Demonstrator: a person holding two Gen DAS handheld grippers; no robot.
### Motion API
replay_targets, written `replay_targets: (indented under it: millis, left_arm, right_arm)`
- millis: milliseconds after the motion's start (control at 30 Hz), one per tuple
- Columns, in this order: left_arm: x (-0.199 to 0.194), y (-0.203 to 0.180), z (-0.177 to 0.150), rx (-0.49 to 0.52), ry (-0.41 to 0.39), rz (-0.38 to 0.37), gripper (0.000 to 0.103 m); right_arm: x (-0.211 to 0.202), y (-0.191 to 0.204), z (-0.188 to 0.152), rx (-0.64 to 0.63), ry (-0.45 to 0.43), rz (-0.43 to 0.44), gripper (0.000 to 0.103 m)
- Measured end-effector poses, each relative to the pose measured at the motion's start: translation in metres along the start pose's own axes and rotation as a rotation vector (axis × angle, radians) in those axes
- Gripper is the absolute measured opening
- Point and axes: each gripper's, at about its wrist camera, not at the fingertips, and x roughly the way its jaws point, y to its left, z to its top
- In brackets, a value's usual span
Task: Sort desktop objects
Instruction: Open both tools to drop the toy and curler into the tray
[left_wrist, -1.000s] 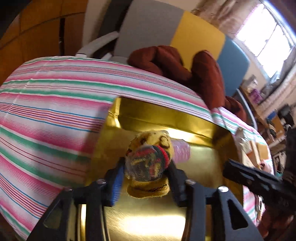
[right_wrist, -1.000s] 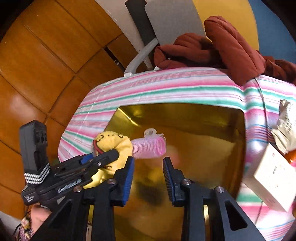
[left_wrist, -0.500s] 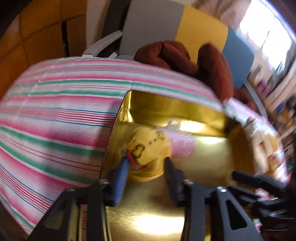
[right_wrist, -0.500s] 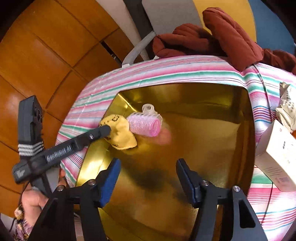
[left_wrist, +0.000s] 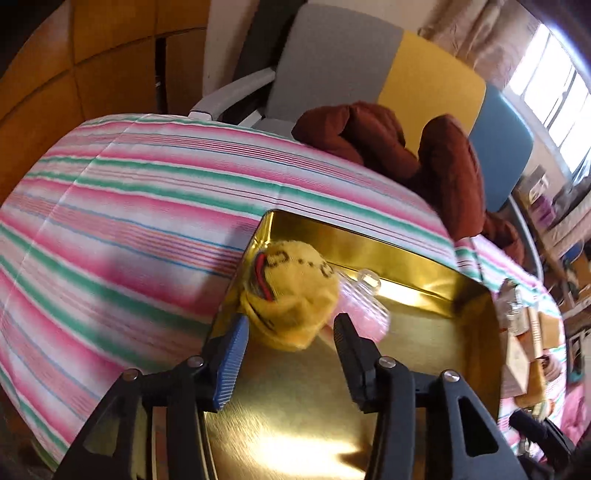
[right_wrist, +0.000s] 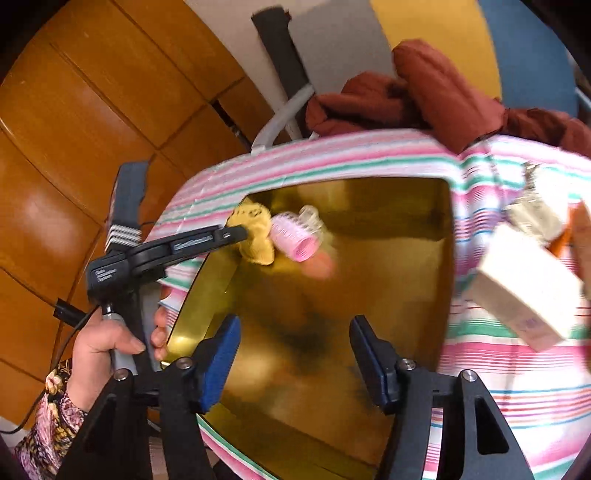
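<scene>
On the striped tablecloth (left_wrist: 147, 206), a gold tray (right_wrist: 369, 295) holds a yellow toy (left_wrist: 295, 295) and pink roller (right_wrist: 295, 240) apparently touching in its far left corner, with the opening left gripper (left_wrist: 291, 332) around the toy and the opening right gripper (right_wrist: 295, 343) empty.

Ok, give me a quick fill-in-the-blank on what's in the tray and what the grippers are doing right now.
1. The yellow plush toy lies inside the ____ tray.
2. Right beside the toy lies a ____ hair roller.
3. The right gripper, its jaws opening, has ____ between them.
4. The white box rests on the ____ tablecloth, outside the tray.

Missing words: gold; pink; nothing; striped
</scene>
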Motion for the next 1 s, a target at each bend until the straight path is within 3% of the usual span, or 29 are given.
replay_targets:
  millis: [67, 200, 367, 500, 600, 767, 900, 967, 1000]
  left_arm:
    - [-0.009, 0.002, -0.009, -0.036, -0.008, -0.025, 0.049]
    - [-0.022, -0.001, -0.039, -0.096, -0.003, -0.145, 0.049]
    - [-0.032, -0.033, -0.075, -0.061, 0.036, -0.265, 0.049]
    - [-0.044, -0.072, -0.094, 0.042, 0.033, -0.306, 0.049]
    - [-0.053, -0.104, -0.103, 0.117, 0.036, -0.341, 0.049]
    - [-0.062, -0.153, -0.110, 0.198, 0.038, -0.407, 0.049]
    - [-0.058, -0.199, -0.112, 0.213, 0.065, -0.413, 0.049]
    - [-0.054, -0.226, -0.115, 0.247, 0.057, -0.395, 0.049]
    - [-0.050, -0.238, -0.114, 0.265, 0.064, -0.374, 0.049]
  right_arm:
    - [-0.020, -0.011, -0.005, 0.006, -0.039, -0.032, 0.076]
    - [-0.055, -0.030, -0.013, -0.021, -0.088, -0.125, 0.083]
    - [-0.089, -0.064, -0.031, -0.051, -0.128, -0.246, 0.094]
    - [-0.102, -0.097, -0.044, -0.015, -0.093, -0.375, 0.099]
    - [-0.116, -0.117, -0.048, -0.001, -0.097, -0.417, 0.099]
    - [-0.144, -0.138, -0.046, -0.101, -0.158, -0.522, 0.103]
    - [-0.145, -0.159, -0.042, -0.132, -0.156, -0.595, 0.103]
    - [-0.150, -0.174, -0.043, -0.062, -0.208, -0.610, 0.103]
    - [-0.151, -0.180, -0.042, -0.029, -0.192, -0.605, 0.103]
